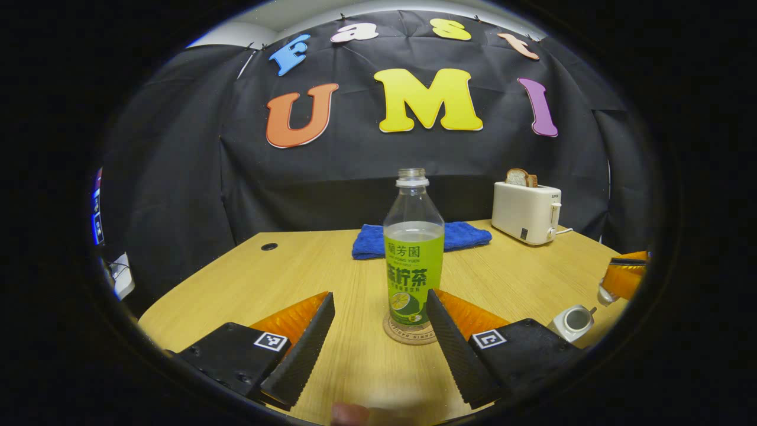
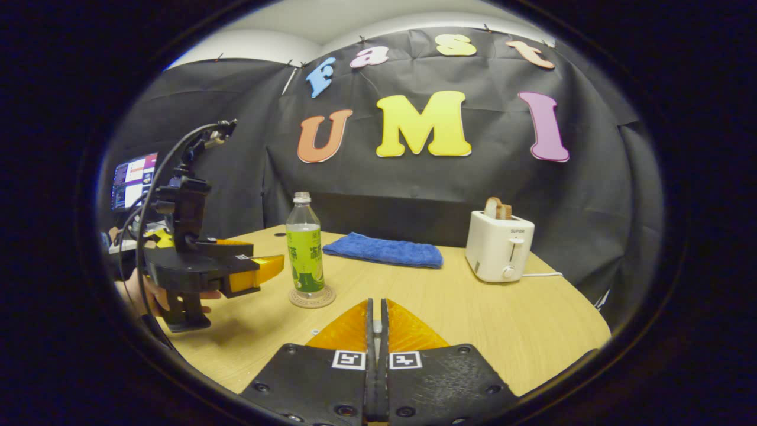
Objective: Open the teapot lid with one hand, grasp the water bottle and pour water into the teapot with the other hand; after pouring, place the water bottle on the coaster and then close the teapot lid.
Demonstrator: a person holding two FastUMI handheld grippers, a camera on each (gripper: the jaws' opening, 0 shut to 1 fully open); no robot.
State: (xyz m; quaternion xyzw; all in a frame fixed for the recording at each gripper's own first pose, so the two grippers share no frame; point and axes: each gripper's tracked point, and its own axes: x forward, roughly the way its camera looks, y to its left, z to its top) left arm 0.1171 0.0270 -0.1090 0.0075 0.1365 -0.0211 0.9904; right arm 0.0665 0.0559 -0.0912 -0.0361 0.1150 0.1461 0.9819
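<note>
The water bottle (image 1: 413, 251) stands straight up on a round coaster (image 1: 410, 332) near the middle of the wooden surface (image 1: 295, 278). It has no cap, and its lower part holds water behind a green label. In the right gripper view the bottle (image 2: 305, 245) and coaster (image 2: 311, 297) sit to the left.

The left gripper (image 1: 378, 334) is spread wide. Its two fingers (image 1: 303, 349) sit on either side of the bottle's bottom, near it but not touching it. In the right gripper view this same gripper (image 2: 269, 269) is seen from the side, just left of the bottle, with a person's hand (image 2: 148, 296) holding it.

The right gripper (image 2: 376, 322) has its fingers pressed close together. A small white thing shows in the thin gap between them, but I cannot tell what it is or if both fingers pinch it. In the left gripper view this gripper (image 1: 621, 281) shows at the far right edge.

The white teapot (image 1: 572, 322) sits on the surface at the right, below that gripper. Its top is open and the lid is off.

Far back on the surface lies a folded blue cloth (image 1: 423, 238). To its right stands a white toaster (image 1: 526, 212) with a slice of bread (image 1: 520, 177) sticking out.
</note>
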